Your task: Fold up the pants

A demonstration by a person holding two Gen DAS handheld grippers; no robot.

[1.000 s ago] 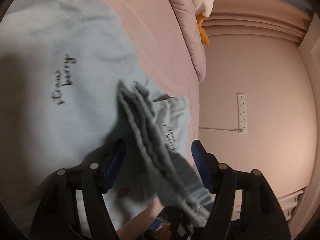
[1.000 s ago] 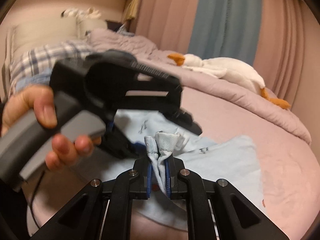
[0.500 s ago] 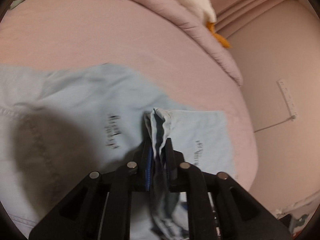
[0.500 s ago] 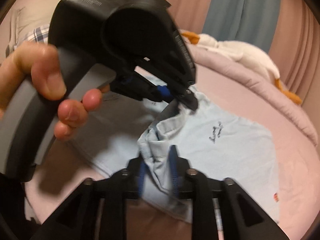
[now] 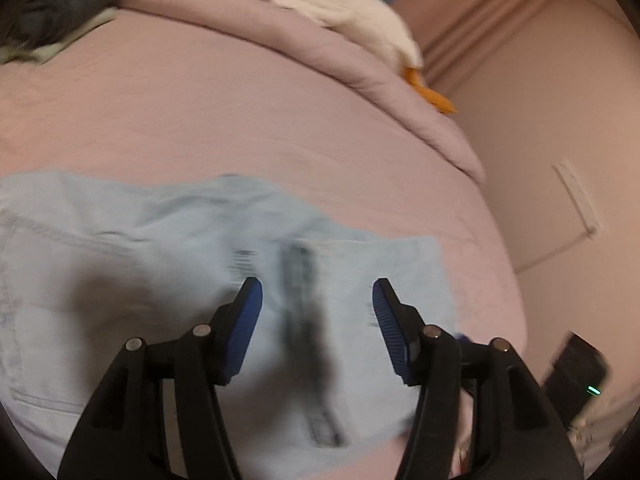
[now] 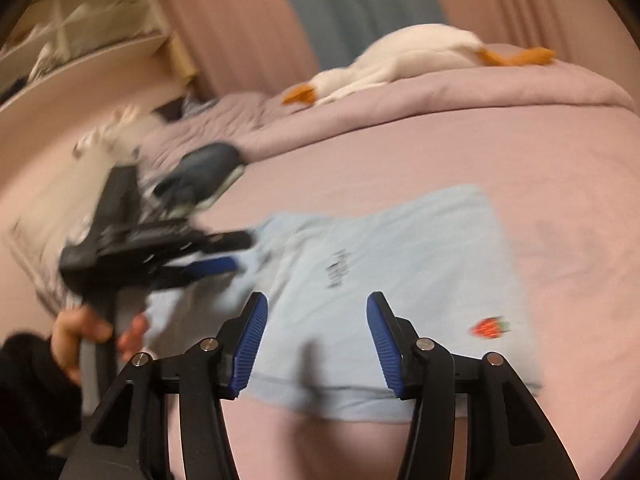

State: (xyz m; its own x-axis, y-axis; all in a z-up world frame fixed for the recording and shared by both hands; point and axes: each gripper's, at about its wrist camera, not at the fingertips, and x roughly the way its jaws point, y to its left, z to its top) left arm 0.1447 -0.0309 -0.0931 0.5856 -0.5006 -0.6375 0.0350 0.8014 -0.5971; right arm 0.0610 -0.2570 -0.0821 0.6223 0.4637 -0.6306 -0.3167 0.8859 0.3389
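Both sets of fingers have just been opening, and nothing sits between either pair now. The left gripper [image 5: 317,320] hangs released above the pants [image 5: 168,272], blue pads spread, cloth flat beneath. The right gripper [image 6: 317,336] is released too, its pads spread over the near edge of the same light blue pants [image 6: 400,280], which lie folded over on the pink bed [image 6: 520,152], toward its near side.

In the right wrist view the left gripper [image 6: 224,256] shows at the left, held in a hand [image 6: 88,336] with a dark sleeve, its fingers apart over the garment's left end.

The risks from here? The fold looks loose and a little skewed: the upper layer stops short of the lower one on the left, so the edges may not line up if the next fold is taken blind. The cloth is soft and light, so a pad dragging across could pull the top layer back open. Pinching only one layer would undo the stack. Both views are blurred with motion, so the exact corners are hard to judge.

Count: one pair of pants, two grippers, one hand in view, one white goose toy [image 6: 400,60] on the quilt [image 6: 480,92] at the far side, one dark bundle [image 6: 204,168] far left, one strawberry mark [image 6: 490,326] on the cloth.
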